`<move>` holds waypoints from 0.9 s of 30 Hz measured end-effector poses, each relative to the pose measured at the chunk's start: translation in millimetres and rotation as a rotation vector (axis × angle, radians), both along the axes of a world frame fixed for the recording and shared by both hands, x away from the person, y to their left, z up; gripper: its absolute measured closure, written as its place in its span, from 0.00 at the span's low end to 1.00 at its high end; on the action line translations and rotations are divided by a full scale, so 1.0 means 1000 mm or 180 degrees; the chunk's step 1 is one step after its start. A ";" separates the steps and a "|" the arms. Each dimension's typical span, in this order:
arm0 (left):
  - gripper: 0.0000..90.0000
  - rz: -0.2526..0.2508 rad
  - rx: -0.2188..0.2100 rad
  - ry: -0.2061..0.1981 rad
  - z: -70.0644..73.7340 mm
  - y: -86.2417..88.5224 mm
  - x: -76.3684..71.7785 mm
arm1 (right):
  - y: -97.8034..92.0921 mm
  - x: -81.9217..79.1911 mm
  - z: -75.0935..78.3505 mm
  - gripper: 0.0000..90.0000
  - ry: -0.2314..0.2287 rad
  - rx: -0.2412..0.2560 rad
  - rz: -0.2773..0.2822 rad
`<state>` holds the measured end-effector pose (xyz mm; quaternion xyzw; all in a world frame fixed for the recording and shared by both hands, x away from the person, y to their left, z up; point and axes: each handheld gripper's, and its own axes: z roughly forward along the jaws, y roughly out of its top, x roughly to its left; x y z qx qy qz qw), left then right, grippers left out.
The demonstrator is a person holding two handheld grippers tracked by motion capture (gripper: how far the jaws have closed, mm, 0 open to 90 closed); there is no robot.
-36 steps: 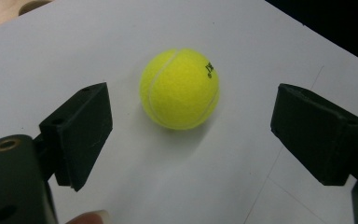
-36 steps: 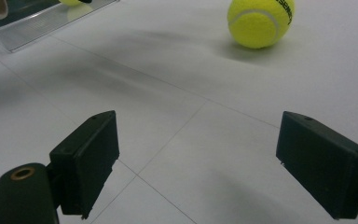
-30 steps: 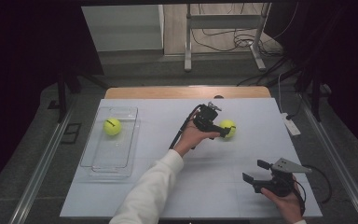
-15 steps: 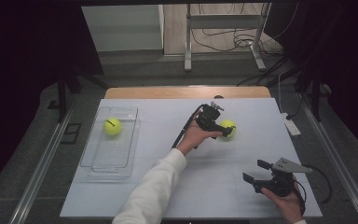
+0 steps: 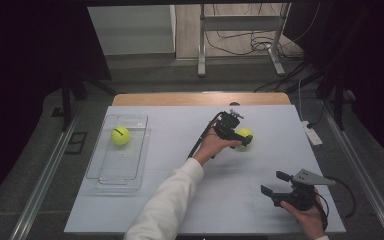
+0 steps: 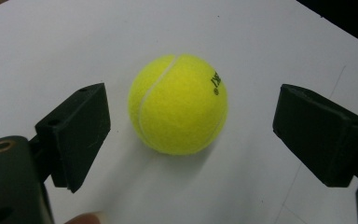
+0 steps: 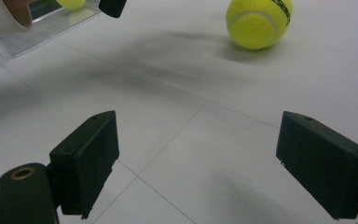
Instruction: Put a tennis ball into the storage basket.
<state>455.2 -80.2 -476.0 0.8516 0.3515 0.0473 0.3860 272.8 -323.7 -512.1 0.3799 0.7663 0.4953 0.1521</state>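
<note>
A yellow tennis ball point(image 5: 244, 135) lies on the white table top point(image 5: 180, 200), right of centre. My left gripper point(image 5: 240, 138) is open, with its black jaws on either side of that ball point(image 6: 177, 105) and a gap on each side. In its own view the left gripper point(image 6: 193, 109) frames the ball without touching it. A second tennis ball point(image 5: 120, 135) rests in a clear plastic tray point(image 5: 114, 178) at the left. My right gripper point(image 5: 274, 183) is open near the front right corner. Nothing is between the right gripper's point(image 7: 198, 128) jaws, and the ball point(image 7: 259, 21) lies farther off.
A white power strip point(image 5: 311, 133) lies off the table's right edge. A wooden strip point(image 5: 200, 98) runs along the far edge, with a metal stand point(image 5: 240, 45) and cables on the floor behind. A white sleeve point(image 5: 167, 205) crosses the table's front middle.
The left gripper has edged slightly right, closer around the ball. The ball, the tray and the right gripper have stayed put.
</note>
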 end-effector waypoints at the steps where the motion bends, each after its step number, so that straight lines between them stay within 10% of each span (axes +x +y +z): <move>1: 0.13 -0.0007 0.0019 -0.0002 -0.001 -0.001 0.001 | 0.000 0.000 0.000 0.15 0.0002 0.0000 -0.0001; 27: 0.14 0.0017 0.0110 0.0090 -0.020 -0.023 0.015 | -0.002 0.000 0.000 0.15 0.0005 0.0009 -0.0003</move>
